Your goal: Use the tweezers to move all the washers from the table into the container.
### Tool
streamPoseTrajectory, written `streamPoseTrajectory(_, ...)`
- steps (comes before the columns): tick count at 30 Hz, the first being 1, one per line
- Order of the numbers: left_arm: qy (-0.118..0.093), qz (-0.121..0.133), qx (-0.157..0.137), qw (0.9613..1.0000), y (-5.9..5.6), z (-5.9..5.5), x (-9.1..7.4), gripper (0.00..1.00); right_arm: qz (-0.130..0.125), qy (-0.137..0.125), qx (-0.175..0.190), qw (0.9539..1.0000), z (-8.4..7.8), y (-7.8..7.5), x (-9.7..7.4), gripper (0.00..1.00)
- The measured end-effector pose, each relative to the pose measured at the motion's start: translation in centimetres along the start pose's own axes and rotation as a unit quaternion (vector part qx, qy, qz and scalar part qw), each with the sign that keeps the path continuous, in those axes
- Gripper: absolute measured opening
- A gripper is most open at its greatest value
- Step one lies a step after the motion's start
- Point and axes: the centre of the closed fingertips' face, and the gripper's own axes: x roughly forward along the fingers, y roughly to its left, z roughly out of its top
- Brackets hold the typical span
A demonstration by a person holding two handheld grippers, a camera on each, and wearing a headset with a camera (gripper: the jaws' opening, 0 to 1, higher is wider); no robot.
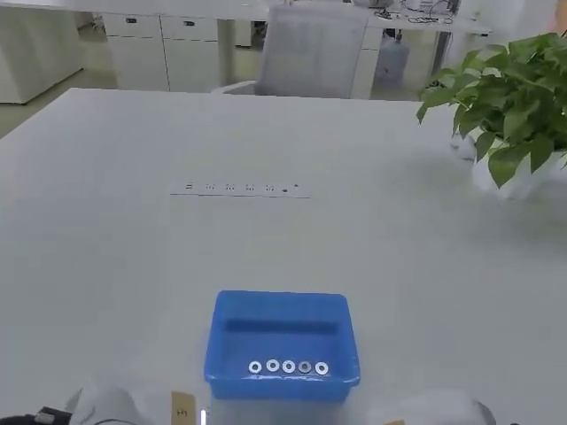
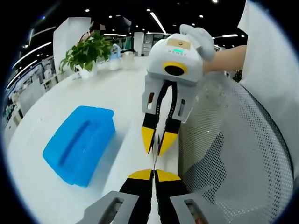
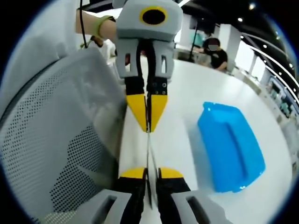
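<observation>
Blue plastic is my anchor here: the container (image 1: 283, 326) sits on the white surface (image 1: 133, 221), and I count five washers (image 1: 288, 366) in a straight row inside it, along its near wall. In the left gripper view the left claw (image 2: 153, 175) is closed tight, yellow tips together, on one end of the thin metal tweezers (image 3: 148, 154). The right claw (image 2: 156, 148) faces it head-on and is pinched on the other end, its tips almost meeting round the steel. Both claws hang beside one long side of the container, apart from it, over the strip of surface between the container and a grey mesh chair (image 2: 233, 154). Beyond the container I see a row of sockets (image 1: 239, 188) set flush in the surface. A leafy potted plant (image 1: 509, 97) stands farther back, off to the container's right.
</observation>
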Motion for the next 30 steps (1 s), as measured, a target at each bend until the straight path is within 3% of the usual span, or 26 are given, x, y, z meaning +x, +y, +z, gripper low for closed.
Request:
streamPoseTrajectory(6,0.037,-0.004,0.004,0.9993,-0.1,-1.5,0.8,0.0,0.0,-0.007,0.013,0.9999,-0.1,0.1,0.4,0.07)
streamPoseTrajectory(17,0.084,-0.002,0.029,0.9961,0.4,-2.6,1.2,0.0,-0.012,-0.012,0.028,0.9995,-0.3,0.2,-0.2,0.13)
streamPoseTrajectory(23,0.108,-0.001,0.047,0.993,0.4,-2.6,1.3,0.0,-0.033,-0.024,0.043,0.9982,0.0,0.7,-2.1,0.15)
streamPoseTrajectory(26,0.129,-0.001,0.064,0.9896,0.4,-2.9,1.4,0.0,-0.043,-0.025,0.051,0.9975,-0.1,1.0,-3.5,0.17)
streamPoseTrajectory(30,0.146,-0.002,0.082,0.9858,0.4,-3.0,1.6,0.0,-0.079,-0.039,0.086,0.9923,-0.3,0.5,-6.0,0.2)
